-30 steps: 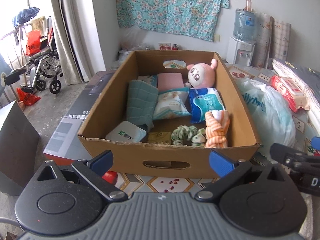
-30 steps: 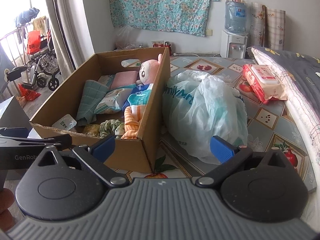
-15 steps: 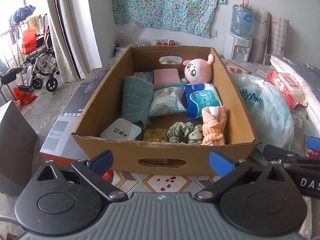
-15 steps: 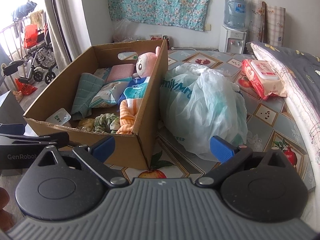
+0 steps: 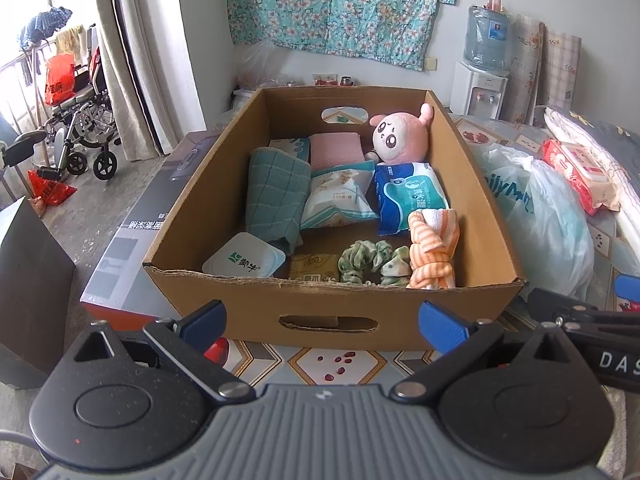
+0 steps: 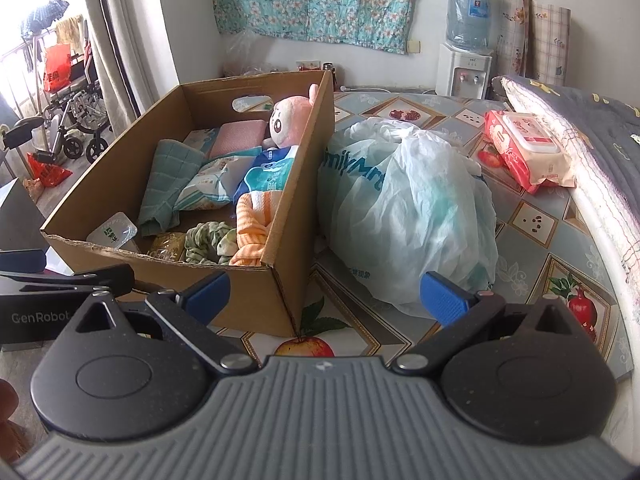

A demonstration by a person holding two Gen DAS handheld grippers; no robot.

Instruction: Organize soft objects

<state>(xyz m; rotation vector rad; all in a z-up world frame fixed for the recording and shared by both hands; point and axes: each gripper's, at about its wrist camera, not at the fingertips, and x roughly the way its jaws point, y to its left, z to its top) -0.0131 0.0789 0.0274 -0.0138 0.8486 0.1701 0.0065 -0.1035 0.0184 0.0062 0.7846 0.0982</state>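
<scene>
1. Your left gripper (image 5: 322, 322) hangs in front of the near wall of the cardboard box (image 5: 256, 300). Its blue-tipped fingers (image 5: 202, 322) are spread wide apart with nothing between them.
2. Your right gripper (image 6: 326, 298) sits beside it to the right, aimed at the box's near right corner and the white plastic bag (image 6: 412, 212). Its fingers are also spread wide, and they grip nothing.
3. Each tool shows in the other's camera: the right one at the right edge of the left wrist view, the left one at the left edge of the right wrist view.
4. The soft things all lie inside the box. A pink plush toy (image 5: 400, 136) leans in the far right corner. A pink pad (image 5: 334, 148) lies just left of it.
5. A folded teal cloth (image 5: 276, 196) rests along the left side. Next to it in the middle lies a white snack packet (image 5: 340, 200), with a blue tissue pack (image 5: 412, 196) on its right.
6. Near the front wall lie a green scrunchie (image 5: 372, 260) and, touching its right side, a knotted orange striped cloth (image 5: 434, 248).
7. A white yogurt cup (image 5: 244, 260) sits in the near left corner, with a small yellow packet (image 5: 314, 270) between it and the scrunchie.
8. The bag lies on the patterned mat (image 6: 532, 224) against the box's right wall. A red wet-wipes pack (image 6: 528, 148) lies well beyond it, by the bedding.
</scene>
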